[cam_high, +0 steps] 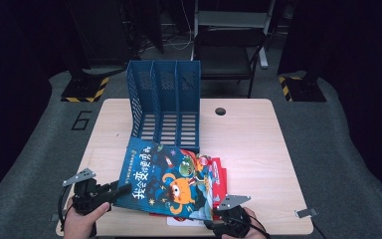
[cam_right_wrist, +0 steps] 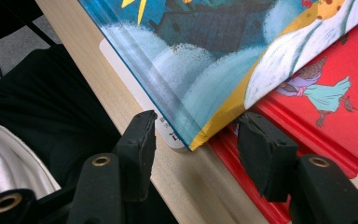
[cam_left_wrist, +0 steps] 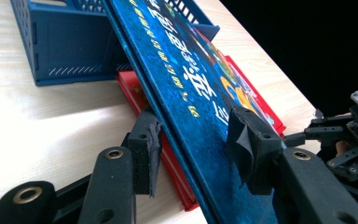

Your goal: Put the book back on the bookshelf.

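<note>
Blue book (cam_high: pixel 171 181) tilted over red book (cam_high: pixel 219 174), L gripper (cam_left_wrist: pixel 196 140) jaws pinching its edge; R gripper (cam_right_wrist: pixel 196 140) jaws spread at corner, not gripping.

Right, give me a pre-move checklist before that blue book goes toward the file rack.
1. Left hand-held gripper straddles blue book spine edge: ok.
2. Its pads pressing firmly: cannot tell.
3. Right hand-held gripper around the book's near corner, pads apart from it: not ok for lifting.
4. Red book left lying underneath: ok.
5. Blue file rack upright, slots free: ok.
6. Table path to rack free: ok.
</note>
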